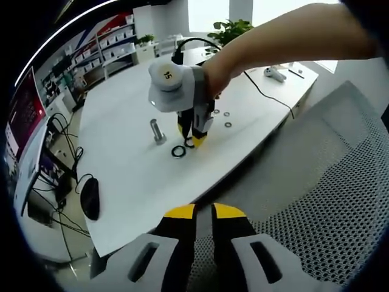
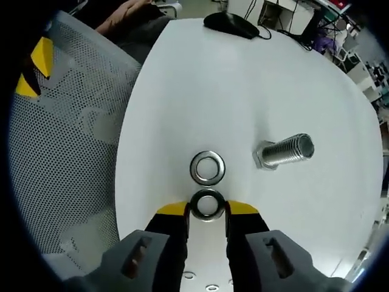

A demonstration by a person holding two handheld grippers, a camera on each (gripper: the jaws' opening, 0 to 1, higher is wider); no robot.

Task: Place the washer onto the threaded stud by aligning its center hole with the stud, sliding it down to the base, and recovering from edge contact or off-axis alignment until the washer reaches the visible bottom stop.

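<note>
Our right tongs [image 2: 206, 208] pinch a shiny metal washer [image 2: 206, 204] between yellow tips on the white table [image 2: 182, 91]. A second ring [image 2: 207, 168] lies just at 12 o'clock; the threaded stud [image 2: 285, 152] stands at 2. Our left tongs [image 1: 204, 210], nearly pressed together, hover over mesh chair [image 1: 340, 201]. A "15" [image 1: 168, 75] marks the right tongs' cap.

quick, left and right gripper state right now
left gripper: shut, holding nothing, over the mesh chair.
right gripper: shut on a washer on the table.

In the left gripper view the washer [image 1: 190, 143] is largely hidden by the right tongs [image 1: 196, 139], and the spare washers [image 1: 227, 119] beyond are too small to be counted.
</note>
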